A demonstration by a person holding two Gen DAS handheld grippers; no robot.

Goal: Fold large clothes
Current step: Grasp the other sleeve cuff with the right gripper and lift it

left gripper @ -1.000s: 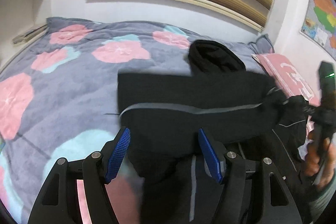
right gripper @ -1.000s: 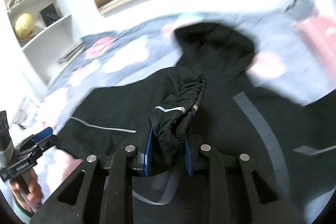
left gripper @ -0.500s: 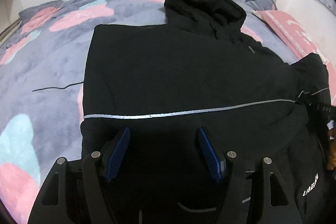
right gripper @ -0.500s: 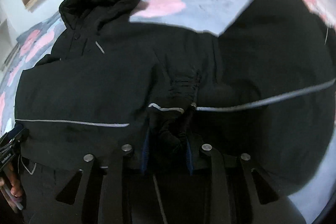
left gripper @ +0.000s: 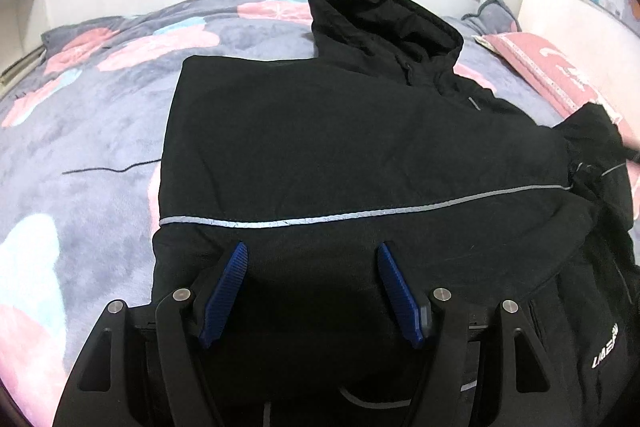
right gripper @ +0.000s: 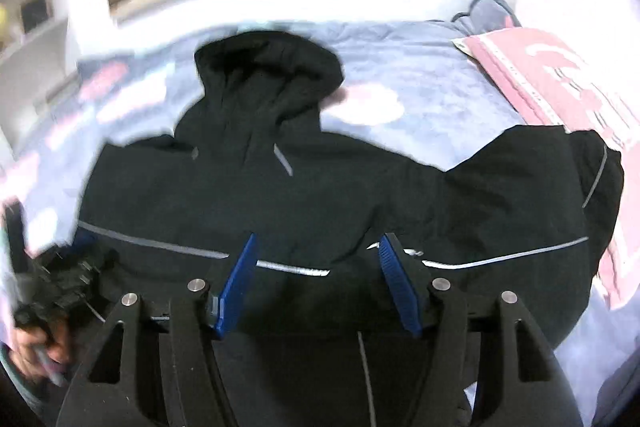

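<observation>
Your left hand-held gripper (left gripper: 310, 253) hangs wide open just above the one black jacket (left gripper: 340, 147), with nothing between its blue pads. Your right hand-held gripper (right gripper: 316, 245) is opening, its pads parted over the jacket's folded sleeve, gripping nothing. The jacket lies spread on the flowered bed (left gripper: 80, 131), hood (left gripper: 384, 27) toward the wall. One pink pillow (right gripper: 560, 87) lies beyond, on the right.

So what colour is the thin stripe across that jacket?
Reflective silver-grey stripe on the black jacket; clearest in the left wrist view.
</observation>
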